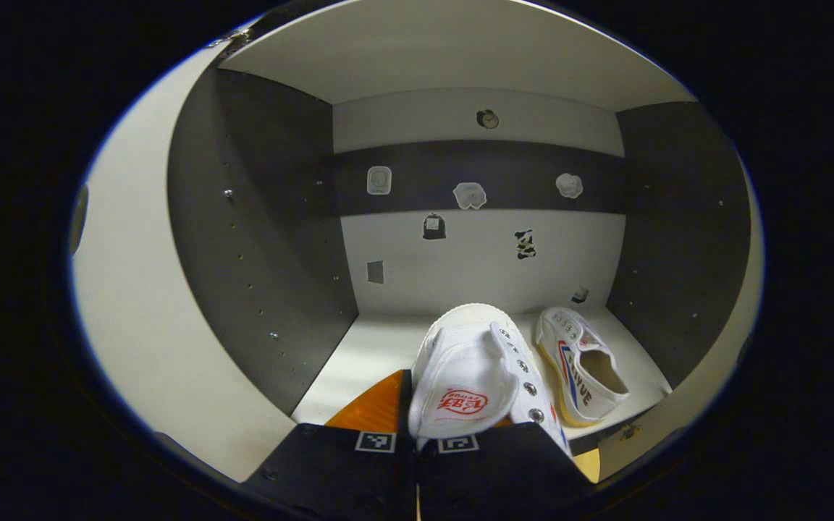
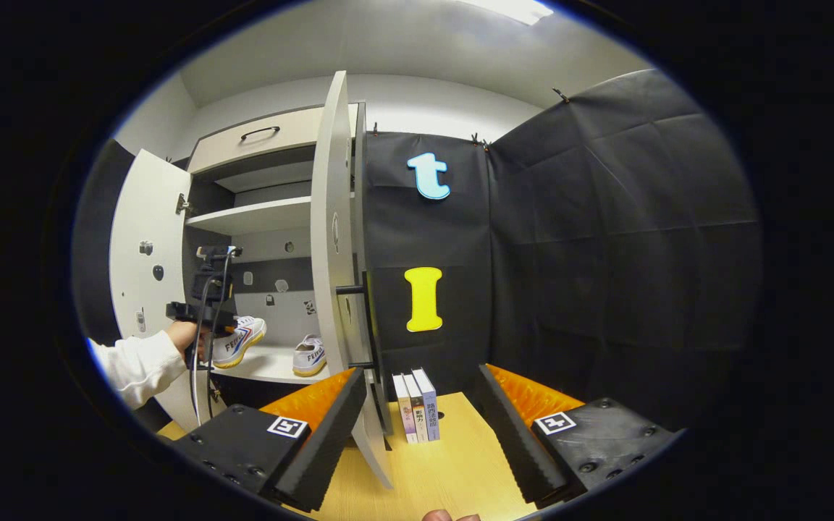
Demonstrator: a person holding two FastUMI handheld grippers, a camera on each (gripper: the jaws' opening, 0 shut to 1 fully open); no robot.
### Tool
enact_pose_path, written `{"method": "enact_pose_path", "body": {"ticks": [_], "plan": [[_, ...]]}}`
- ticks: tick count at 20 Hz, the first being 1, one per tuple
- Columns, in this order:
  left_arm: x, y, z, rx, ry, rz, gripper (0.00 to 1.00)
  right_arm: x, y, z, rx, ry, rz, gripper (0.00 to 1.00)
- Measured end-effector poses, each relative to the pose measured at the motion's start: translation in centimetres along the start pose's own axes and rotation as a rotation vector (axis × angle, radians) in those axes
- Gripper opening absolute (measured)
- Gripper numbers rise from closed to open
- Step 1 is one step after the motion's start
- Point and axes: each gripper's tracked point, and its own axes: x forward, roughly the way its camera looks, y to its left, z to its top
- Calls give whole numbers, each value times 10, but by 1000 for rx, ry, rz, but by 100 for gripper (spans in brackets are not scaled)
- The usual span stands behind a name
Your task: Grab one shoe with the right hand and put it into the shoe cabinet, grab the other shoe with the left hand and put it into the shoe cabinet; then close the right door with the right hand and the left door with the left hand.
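While the left gripper point(image 1: 417, 441) pinches the held shoe point(image 1: 471, 380) by its soft tongue at lower centre, light canvas may sag; second shoe point(image 1: 583, 365) sits on the cabinet shelf point(image 1: 366, 354). Right gripper point(image 2: 420, 434) jaws spread, empty.

My right gripper point(image 2: 417, 427) has two blocky dark housings, each with a square black-and-white marker tag on top and small screws along its edges. Its fingers point(image 2: 515, 434) carry ribbed, saw-toothed inner faces. My left gripper point(image 1: 417, 441) shows the same dark blocks and paired marker tags. In the right gripper view that tool is a dark boxy unit with cables hanging down, and the sleeve point(image 2: 138, 365) behind it is white.
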Motion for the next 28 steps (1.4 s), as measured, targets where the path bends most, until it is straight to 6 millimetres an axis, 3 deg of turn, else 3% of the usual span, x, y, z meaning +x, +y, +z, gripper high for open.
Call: {"method": "enact_pose_path", "body": {"ticks": [5,10,17,20,24,28], "plan": [[70,9,-4,54,83,83,8,2,-11,-3,-14,0,-29,98],[103,-5,4,114,93,80,7,2,-17,-11,-22,9,-62,98],[129,-17,-5,230,139,96,7,-4,-32,-15,-24,17,-104,98],[134,-17,-19,209,181,93,7,-6,-36,-16,-14,20,-119,98],[128,-14,-18,215,172,105,7,-8,-34,-16,-8,17,-122,98],[117,-7,-7,282,122,130,52,-10,-27,-18,-3,16,-107,98]]}}
